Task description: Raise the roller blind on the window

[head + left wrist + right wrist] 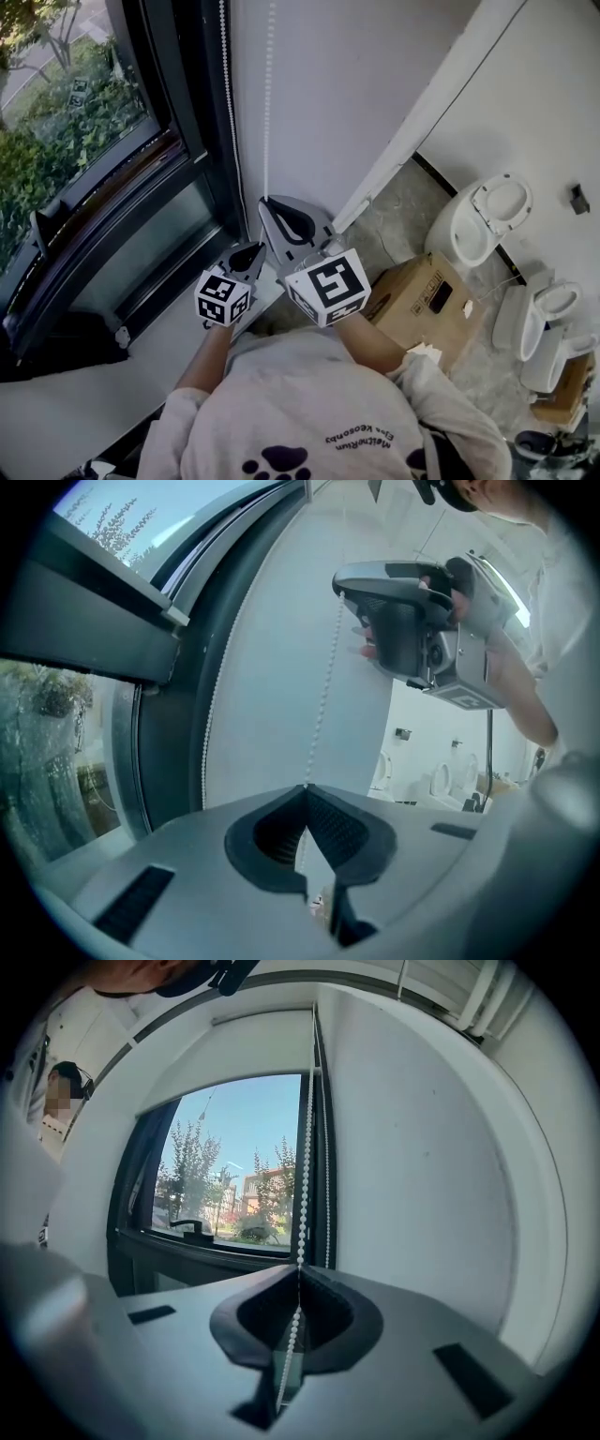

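Note:
A white bead chain (269, 103) hangs down the white wall beside the window (84, 141). My right gripper (266, 201) is shut on this strand; in the right gripper view the chain (305, 1129) drops into the closed jaws of the right gripper (299, 1267). Just below it, my left gripper (257, 247) is shut on the same strand, which rises from the left gripper (305, 787) as a line of beads (325, 686) up to the right gripper (343, 591). A second strand (227, 94) runs along the dark window frame. Trees show through the uncovered glass.
The dark window frame and sill (141, 234) lie to the left, with a handle (192, 1227) on the sash. A cardboard box (422, 300) sits on the floor to the right, near white ceramic toilets (487, 220) along the far wall.

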A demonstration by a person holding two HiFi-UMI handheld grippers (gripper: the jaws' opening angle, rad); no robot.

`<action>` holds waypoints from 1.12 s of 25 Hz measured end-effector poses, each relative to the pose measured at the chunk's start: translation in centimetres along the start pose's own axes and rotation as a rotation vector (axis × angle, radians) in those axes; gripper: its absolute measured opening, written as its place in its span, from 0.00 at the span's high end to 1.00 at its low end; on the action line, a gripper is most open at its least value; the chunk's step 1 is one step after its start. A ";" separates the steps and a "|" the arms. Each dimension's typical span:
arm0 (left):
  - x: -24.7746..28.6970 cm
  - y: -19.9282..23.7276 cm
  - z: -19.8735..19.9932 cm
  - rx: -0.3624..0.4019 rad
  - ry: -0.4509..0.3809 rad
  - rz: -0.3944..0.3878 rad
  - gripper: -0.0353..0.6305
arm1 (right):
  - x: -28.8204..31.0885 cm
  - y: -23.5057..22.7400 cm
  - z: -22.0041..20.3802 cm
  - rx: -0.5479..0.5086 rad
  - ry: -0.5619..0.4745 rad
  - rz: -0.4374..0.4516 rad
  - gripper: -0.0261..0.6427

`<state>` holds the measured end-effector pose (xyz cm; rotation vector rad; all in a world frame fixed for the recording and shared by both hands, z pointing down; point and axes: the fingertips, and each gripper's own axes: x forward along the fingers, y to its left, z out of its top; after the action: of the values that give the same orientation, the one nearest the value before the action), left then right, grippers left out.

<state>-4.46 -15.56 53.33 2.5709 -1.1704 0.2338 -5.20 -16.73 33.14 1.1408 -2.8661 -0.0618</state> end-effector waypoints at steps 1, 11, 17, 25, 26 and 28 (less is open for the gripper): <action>0.1 0.0 -0.4 -0.002 0.006 0.001 0.93 | 0.0 0.0 -0.4 0.002 0.005 0.000 0.94; 0.2 0.2 -2.9 -0.041 0.036 0.013 0.93 | 0.2 0.4 -2.9 0.023 0.031 0.006 0.94; -0.1 0.2 -3.0 -0.034 0.029 0.019 0.93 | 0.3 0.3 -3.1 0.019 0.031 0.005 0.94; -1.4 -0.9 -1.4 -0.065 0.033 -0.075 0.87 | 0.2 -0.2 -3.2 0.027 0.023 -0.001 0.94; -1.6 -1.1 -0.7 -0.064 0.023 -0.092 0.77 | 0.2 -0.3 -3.2 0.028 0.021 -0.001 0.94; -2.1 -1.5 0.9 -0.056 0.006 -0.119 0.76 | 0.2 -0.3 -3.2 0.028 0.020 0.000 0.95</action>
<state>-4.62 -13.47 51.59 2.5774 -1.0027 0.1790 -4.94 -17.10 36.30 1.1394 -2.8590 -0.0101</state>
